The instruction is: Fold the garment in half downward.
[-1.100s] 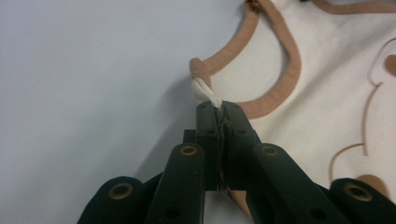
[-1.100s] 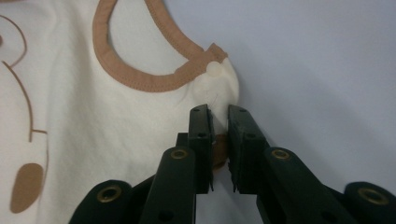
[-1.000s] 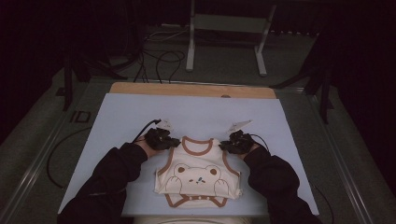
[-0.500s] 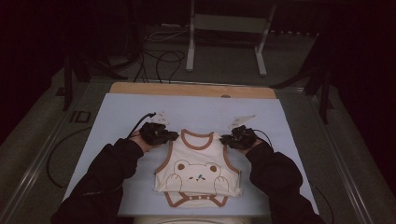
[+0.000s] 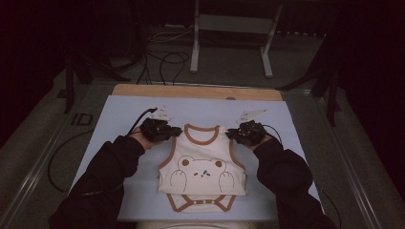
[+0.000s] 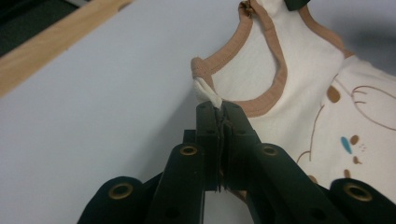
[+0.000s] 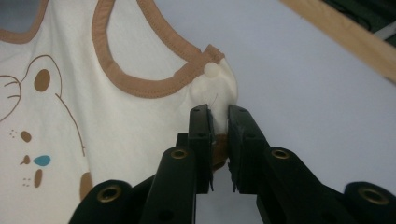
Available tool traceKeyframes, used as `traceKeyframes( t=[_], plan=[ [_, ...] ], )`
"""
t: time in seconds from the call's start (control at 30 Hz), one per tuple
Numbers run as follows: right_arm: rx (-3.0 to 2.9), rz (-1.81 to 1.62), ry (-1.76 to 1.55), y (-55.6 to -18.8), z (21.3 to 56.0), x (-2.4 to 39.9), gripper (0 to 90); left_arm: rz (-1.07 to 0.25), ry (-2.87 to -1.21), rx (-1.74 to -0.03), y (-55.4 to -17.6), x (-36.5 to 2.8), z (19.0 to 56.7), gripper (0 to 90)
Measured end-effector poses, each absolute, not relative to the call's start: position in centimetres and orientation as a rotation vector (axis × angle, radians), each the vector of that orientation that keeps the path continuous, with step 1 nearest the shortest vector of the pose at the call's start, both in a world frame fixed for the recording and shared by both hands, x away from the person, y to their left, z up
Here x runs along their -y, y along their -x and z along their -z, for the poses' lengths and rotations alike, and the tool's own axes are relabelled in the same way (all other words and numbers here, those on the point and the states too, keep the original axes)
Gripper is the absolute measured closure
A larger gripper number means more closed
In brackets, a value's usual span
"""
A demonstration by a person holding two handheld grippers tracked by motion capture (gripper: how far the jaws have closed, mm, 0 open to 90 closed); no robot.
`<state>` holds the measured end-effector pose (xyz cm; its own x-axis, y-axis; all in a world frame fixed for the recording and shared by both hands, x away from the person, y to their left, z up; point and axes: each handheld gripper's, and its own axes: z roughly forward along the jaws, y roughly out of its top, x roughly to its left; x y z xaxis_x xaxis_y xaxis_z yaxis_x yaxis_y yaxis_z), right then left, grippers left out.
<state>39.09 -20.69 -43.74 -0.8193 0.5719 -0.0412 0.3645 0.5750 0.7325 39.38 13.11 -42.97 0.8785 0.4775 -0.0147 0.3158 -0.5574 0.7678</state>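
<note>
Cream cotton with brown trim makes up the bodysuit (image 5: 203,171), which is spread face up on the pale blue mat (image 5: 119,109), its bear print showing and its snap end toward the mat's near edge. The left gripper (image 6: 219,108) is clamped on the suit's left shoulder tab, the jaws pressed together with a fold of fabric pinched at their tips. The right gripper (image 7: 218,114) is closed on the right shoulder tab, a thicker wad being held between its pads. Both shoulders are seen raised off the mat, while the lower half is left lying on it. The pick-up of the two corners is judged done; the lift appears only begun, and whatever folding or laying out is intended remains to be carried out.
</note>
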Motion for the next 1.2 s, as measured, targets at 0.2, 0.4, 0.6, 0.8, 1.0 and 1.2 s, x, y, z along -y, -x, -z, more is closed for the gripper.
traceKeyframes(
  t=[0.2, 0.4, 0.6, 0.8, 1.0, 1.2],
  plan=[
    [-2.502, -1.104, -0.763, -39.2, 42.6, 20.6, 80.8, -0.273, -2.192, -0.568, -39.7, -13.2, 41.8, 87.3],
    [-2.481, -1.111, -0.745, -39.5, 41.3, 20.6, 80.8, -0.294, -2.17, -0.57, -40.1, -13.4, 40.8, 87.3],
    [-2.447, -1.122, -0.724, -39.9, 39.8, 20.6, 80.8, -0.323, -2.152, -0.566, -40.4, -13.5, 39.7, 87.3],
    [-2.419, -1.118, -0.704, -40.4, 38.1, 20.6, 80.8, -0.344, -2.132, -0.566, -40.7, -13.4, 38.5, 87.2],
    [-2.388, -1.125, -0.689, -40.7, 36.5, 20.6, 80.8, -0.363, -2.115, -0.562, -41.1, -13.5, 37.2, 87.3],
    [-2.371, -1.129, -0.682, -40.9, 35.4, 20.5, 80.8, -0.378, -2.102, -0.569, -41.4, -13.6, 36.2, 87.2]
  ],
)
